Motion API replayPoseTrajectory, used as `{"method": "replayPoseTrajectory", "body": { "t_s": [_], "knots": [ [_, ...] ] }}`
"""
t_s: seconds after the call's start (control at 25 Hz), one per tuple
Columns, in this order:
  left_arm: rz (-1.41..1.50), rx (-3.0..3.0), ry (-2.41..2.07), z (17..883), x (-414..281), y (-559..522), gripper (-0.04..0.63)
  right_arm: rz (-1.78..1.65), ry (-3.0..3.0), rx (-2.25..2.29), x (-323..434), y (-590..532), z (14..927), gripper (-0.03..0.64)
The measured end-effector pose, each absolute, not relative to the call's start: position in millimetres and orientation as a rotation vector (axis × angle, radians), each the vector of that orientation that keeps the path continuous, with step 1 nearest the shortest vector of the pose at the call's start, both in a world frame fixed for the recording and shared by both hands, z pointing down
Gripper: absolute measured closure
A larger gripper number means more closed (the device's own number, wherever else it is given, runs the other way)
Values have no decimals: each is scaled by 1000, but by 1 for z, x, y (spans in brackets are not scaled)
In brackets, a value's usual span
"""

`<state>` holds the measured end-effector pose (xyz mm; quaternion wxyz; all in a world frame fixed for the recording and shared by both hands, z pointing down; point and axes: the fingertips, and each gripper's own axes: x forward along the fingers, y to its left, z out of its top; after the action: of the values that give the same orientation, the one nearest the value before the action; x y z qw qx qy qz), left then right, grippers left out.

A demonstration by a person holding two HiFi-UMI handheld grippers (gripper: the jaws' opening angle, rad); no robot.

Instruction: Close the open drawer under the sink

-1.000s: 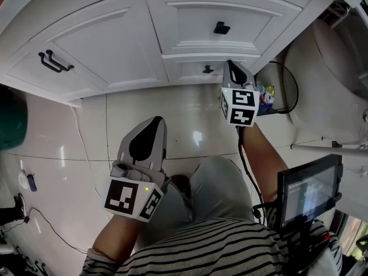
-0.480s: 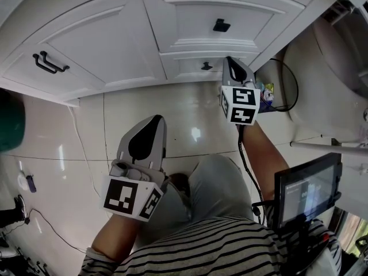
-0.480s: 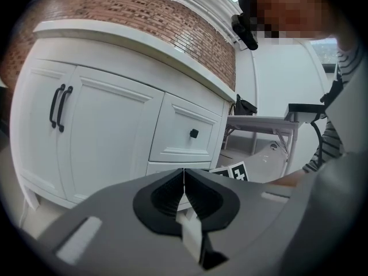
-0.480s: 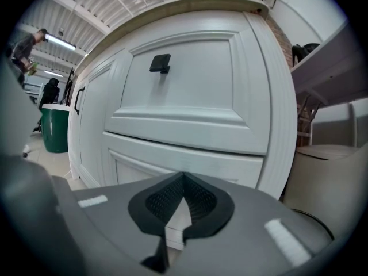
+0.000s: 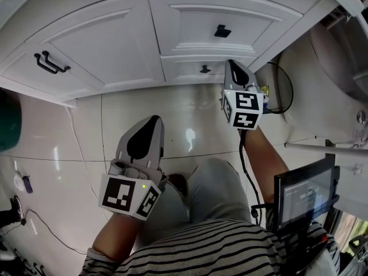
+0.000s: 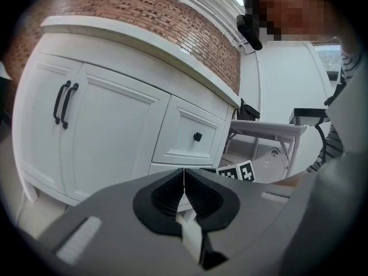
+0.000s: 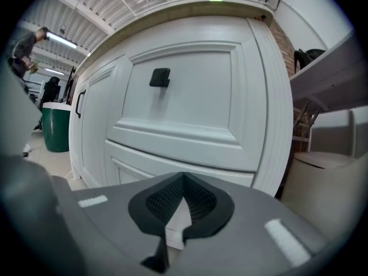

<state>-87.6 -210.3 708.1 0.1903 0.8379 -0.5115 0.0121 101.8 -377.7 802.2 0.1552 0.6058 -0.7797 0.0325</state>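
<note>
- Cabinet doors: white pair with dark handles, at 10 o'clock in the head view; shut.
- Left gripper: at 7 o'clock over the tiled floor, well apart from the cabinet. Its fingers are pressed together with nothing between them. It takes no part in the task at this moment.
- Upper drawer: at 12 o'clock, with a square dark knob; sits flush.
- Lower drawer: the task's thing, directly beneath the upper drawer, with a small knob. Its face reads as nearly level with the cabinet front; a slight remaining gap cannot be ruled out.
- Right gripper: at 1 o'clock, tip just beside the lower drawer's right end; contact cannot be told. Its fingers are closed tip to tip and hold nothing.
- Step in hand, as judged: the end of the push, with the drawer all but home.
- Next move, as judged: a short, straight press toward 12 o'clock on the drawer face near the knob, kept square so the drawer seats evenly.
</note>
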Motion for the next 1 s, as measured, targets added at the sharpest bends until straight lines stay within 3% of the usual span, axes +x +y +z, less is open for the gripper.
{"method": "replayPoseTrajectory", "body": {
  "t_s": [0.36, 1.0],
  "knots": [
    [78, 2253, -1380, 632, -87, -191, 573, 176, -2228, 1642, 91, -339, 707, 617],
    [193, 2255, -1421, 350, -84, -115, 573, 374, -2301, 1561, 95, -220, 385, 617]
  ]
}}
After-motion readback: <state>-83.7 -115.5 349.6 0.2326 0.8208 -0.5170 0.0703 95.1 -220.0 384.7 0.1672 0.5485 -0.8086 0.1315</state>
